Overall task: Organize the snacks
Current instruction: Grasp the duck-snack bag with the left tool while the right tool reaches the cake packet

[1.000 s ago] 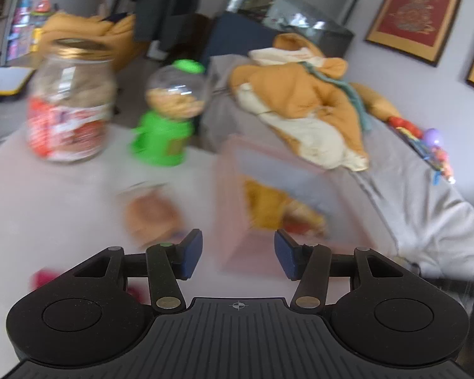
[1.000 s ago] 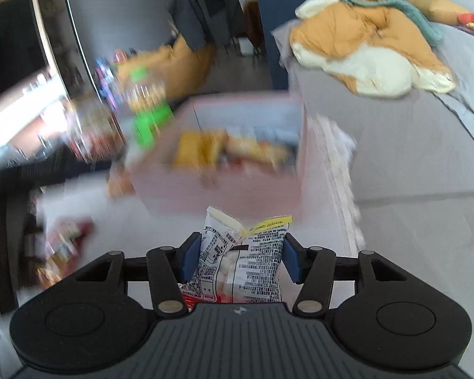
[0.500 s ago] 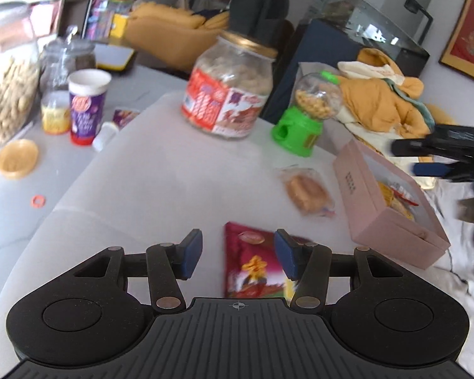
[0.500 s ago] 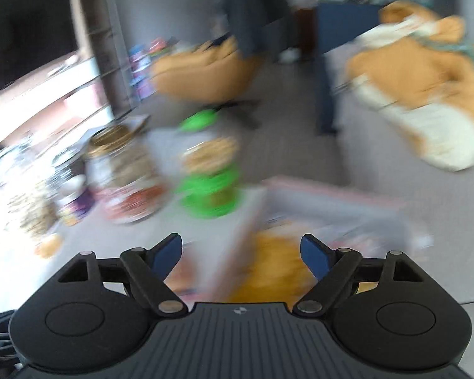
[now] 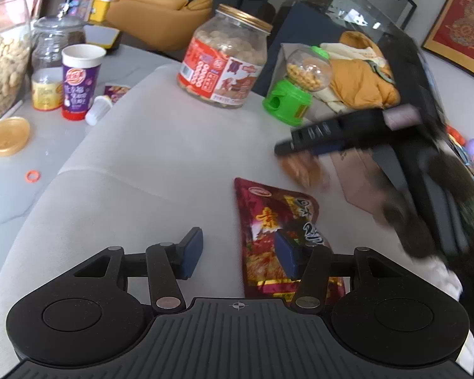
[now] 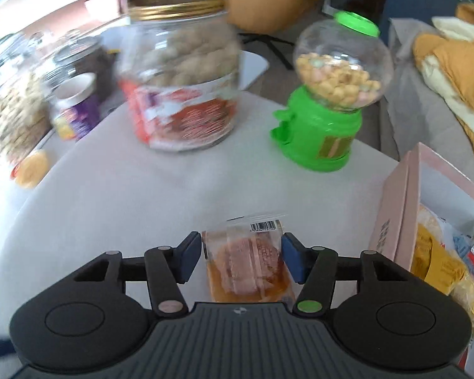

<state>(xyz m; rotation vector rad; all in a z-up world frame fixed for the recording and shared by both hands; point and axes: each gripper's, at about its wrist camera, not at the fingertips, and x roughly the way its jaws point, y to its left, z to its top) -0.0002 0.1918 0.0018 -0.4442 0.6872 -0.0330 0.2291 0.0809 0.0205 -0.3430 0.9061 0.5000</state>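
A red snack packet (image 5: 268, 214) lies flat on the grey table. My left gripper (image 5: 238, 254) hovers open over it, the right finger above the packet and the left finger beside it. A clear-wrapped pastry (image 6: 243, 262) lies between the pads of my right gripper (image 6: 241, 255), whose jaws are closing and touch both sides of the wrapper. In the left wrist view the right gripper (image 5: 300, 148) is a blurred black shape over the pastry (image 5: 300, 170). The pink box (image 6: 395, 221) at right holds several snack packets.
A big gold-lidded jar (image 5: 224, 63) and a green candy dispenser (image 5: 295, 94) stand at the table's far side. A purple cup (image 5: 79, 82), a peanut jar (image 5: 0, 63) and a loose gold lid (image 5: 8, 135) sit to the left. A person's dark sleeve (image 5: 442, 205) crosses the right.
The right gripper let go of a printed packet at the box, swung left and came down around the wrapped pastry. The left gripper moved from the box to the red packet, staying open.
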